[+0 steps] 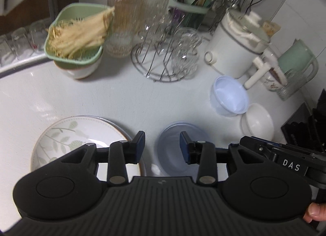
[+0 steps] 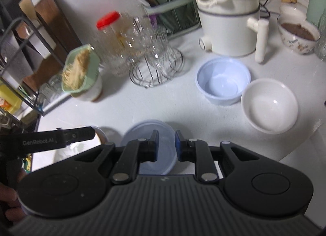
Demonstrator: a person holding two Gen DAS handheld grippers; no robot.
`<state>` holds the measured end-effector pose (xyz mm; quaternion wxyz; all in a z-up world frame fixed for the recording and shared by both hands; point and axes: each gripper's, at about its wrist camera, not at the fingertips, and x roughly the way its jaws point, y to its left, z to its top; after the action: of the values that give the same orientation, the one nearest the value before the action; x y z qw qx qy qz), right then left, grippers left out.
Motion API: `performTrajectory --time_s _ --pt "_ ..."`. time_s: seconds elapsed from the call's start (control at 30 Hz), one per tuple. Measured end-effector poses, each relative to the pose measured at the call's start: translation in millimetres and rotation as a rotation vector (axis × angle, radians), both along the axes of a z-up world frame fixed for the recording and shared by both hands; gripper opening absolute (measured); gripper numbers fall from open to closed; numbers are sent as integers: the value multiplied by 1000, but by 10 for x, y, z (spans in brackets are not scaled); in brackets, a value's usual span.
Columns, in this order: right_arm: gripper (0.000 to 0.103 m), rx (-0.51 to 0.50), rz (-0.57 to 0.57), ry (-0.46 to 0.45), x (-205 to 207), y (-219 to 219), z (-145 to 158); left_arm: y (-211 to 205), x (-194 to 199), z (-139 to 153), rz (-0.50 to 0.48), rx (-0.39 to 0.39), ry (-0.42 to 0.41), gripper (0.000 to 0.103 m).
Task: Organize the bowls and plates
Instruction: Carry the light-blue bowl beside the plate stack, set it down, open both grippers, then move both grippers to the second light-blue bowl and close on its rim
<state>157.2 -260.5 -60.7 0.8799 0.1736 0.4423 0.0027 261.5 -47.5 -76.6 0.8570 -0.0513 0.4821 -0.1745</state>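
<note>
white counter (image 1: 101, 97), clear bowl (image 1: 175, 154) apparently below empty, parted left gripper (image 1: 162, 146); right gripper (image 2: 166, 144) near-closed, empty

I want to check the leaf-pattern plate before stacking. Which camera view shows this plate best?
The left wrist view shows it best: the leaf-pattern plate lies on the counter at lower left, its pattern clear, only its near edge hidden by the left gripper. In the right wrist view only a small white piece appears, mostly hidden behind the other gripper.
</note>
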Motion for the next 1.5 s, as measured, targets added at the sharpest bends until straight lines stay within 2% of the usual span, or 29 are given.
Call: performTrajectory --time_s 0.17,0.4,0.6,0.7,0.87,0.9,0.97,1.0,1.03,1.27,1.5 --pt "21 -18 11 -48 -134 45 196 -5 -187 284 -7 -20 -57 43" --pt "21 -34 9 -84 -303 72 299 -59 -369 462 -21 -35 -98 44" --pt "21 -45 -11 -92 -409 23 340 -128 -442 484 -59 -41 -99 48" --pt "21 -57 -23 -113 -463 -30 407 -208 -466 528 -95 -52 -119 54" --pt "21 -71 -73 -132 -520 -138 411 -366 -422 503 -139 -48 -121 56" --pt "23 -77 -84 -124 -520 -167 407 -389 -401 500 -137 -48 -122 59" --pt "43 -88 -110 -123 -535 -245 413 -476 -328 492 -140 -51 -122 63" --pt "61 -93 -122 -127 -544 -292 415 -522 -304 493 -149 -45 -125 65" --pt "72 -100 -137 -130 -550 -336 413 -576 -280 499 -162 -38 -131 65" --pt "72 -110 -178 -115 -391 -498 285 -811 -104 449 -217 -30 -144 67" --pt "71 -111 -187 -135 -145 -601 137 -995 246 211 -257 -31 -99 67"
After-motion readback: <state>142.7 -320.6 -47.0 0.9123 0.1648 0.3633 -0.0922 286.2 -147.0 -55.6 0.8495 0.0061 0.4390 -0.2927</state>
